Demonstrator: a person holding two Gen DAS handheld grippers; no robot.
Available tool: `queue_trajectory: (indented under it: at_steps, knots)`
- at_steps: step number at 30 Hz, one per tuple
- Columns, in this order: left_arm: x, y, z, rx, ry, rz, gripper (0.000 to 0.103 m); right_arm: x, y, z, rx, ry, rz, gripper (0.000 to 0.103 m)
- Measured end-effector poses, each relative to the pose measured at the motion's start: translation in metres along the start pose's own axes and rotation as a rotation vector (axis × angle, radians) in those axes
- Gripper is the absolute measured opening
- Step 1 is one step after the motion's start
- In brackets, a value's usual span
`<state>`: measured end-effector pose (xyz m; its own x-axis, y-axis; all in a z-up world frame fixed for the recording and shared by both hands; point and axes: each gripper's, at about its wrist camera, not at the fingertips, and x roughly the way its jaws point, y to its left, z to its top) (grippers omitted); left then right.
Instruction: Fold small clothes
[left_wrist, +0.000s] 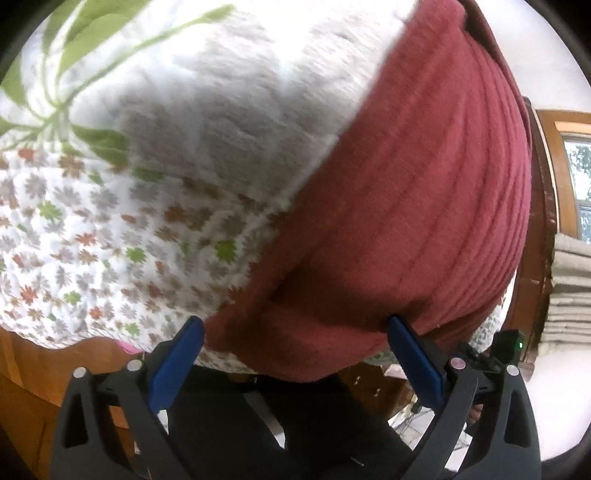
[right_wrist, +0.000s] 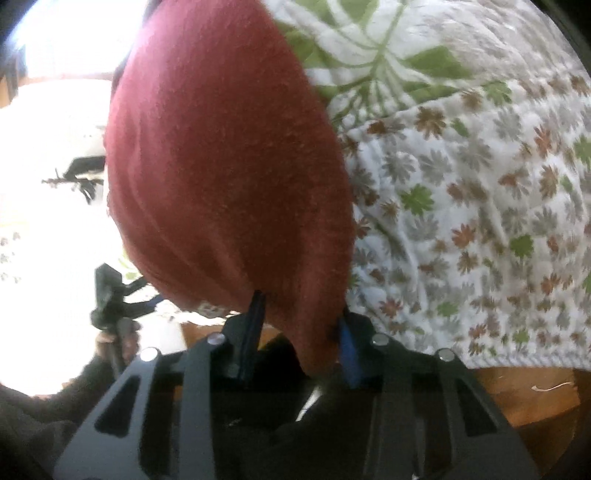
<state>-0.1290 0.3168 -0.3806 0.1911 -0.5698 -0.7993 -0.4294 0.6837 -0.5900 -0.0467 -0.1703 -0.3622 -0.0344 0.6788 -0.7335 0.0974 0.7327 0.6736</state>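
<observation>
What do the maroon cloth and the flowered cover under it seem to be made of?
Maroon cloth: looks like soft fleece or terry, matte, with a fuzzy nap and faint ribs. Flowered cover: probably quilted printed cotton, matte, puckered along stitch lines. Blur leaves both uncertain.

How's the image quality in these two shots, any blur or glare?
Left wrist view: motion blur smears the floral sheet; the window is bright. Right wrist view: the left side is blown out white, and the maroon cloth looks soft.
</observation>
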Motion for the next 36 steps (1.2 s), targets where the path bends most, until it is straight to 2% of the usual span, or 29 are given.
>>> queue_trajectory:
  at_steps: [3,6,9,11,12,13,14,19,21,23,24,25,26,27,28,30,33,36]
  knots:
    - [0.002,0.006,0.008,-0.053,0.031,-0.082,0.099,-0.002,0.001,0.004,0.001,0.016,0.041,0.037]
    - [0.009,0.01,0.015,-0.026,0.056,-0.09,0.1,0.0,0.018,0.007,-0.031,0.036,0.111,0.037]
    - [0.015,0.021,0.022,-0.046,0.081,-0.136,0.1,0.005,0.02,0.008,-0.053,0.06,0.087,0.036]
    - [0.017,0.024,0.023,-0.055,0.107,-0.189,0.1,0.009,0.015,0.009,-0.035,0.075,0.084,0.029]
    - [0.017,0.024,0.027,-0.045,0.116,-0.213,0.096,0.011,0.015,0.009,-0.035,0.08,0.082,0.026]
    - [0.017,0.022,0.028,-0.02,0.138,-0.243,0.078,0.009,0.014,0.009,-0.04,0.084,0.077,0.021]
    - [0.016,0.02,0.028,-0.003,0.155,-0.242,0.07,0.007,0.014,0.01,-0.045,0.089,0.081,0.019]
    - [-0.001,0.028,0.027,-0.006,0.143,-0.252,0.049,0.01,0.021,0.011,-0.054,0.103,0.082,0.016]
    - [-0.004,0.034,0.029,-0.018,0.135,-0.242,0.049,0.014,0.019,0.015,-0.046,0.102,0.082,0.016]
    - [0.0,0.037,0.031,-0.026,0.138,-0.21,0.061,0.014,0.013,0.02,-0.036,0.093,0.07,0.024]
    - [0.003,0.04,0.03,-0.026,0.136,-0.19,0.079,0.015,0.011,0.02,-0.025,0.089,0.063,0.027]
    - [0.007,0.041,0.027,-0.023,0.137,-0.189,0.083,0.018,0.01,0.019,-0.017,0.088,0.062,0.028]
    - [0.008,0.042,0.025,-0.02,0.145,-0.193,0.083,0.02,0.01,0.019,-0.011,0.088,0.057,0.024]
    - [0.008,0.041,0.025,-0.012,0.156,-0.198,0.074,0.021,0.009,0.019,-0.004,0.091,0.046,0.017]
    - [0.007,0.039,0.025,-0.001,0.17,-0.214,0.043,0.02,0.01,0.019,0.004,0.093,0.042,0.006]
    - [-0.002,0.033,0.022,0.018,0.174,-0.215,0.014,0.011,0.009,0.017,0.018,0.088,0.056,0.006]
    - [-0.016,0.032,0.013,0.01,0.168,-0.255,0.008,-0.004,0.013,0.014,0.029,0.084,0.087,0.005]
    - [-0.05,0.035,0.01,-0.01,0.126,-0.331,0.007,-0.022,0.021,0.014,0.038,0.069,0.133,0.005]
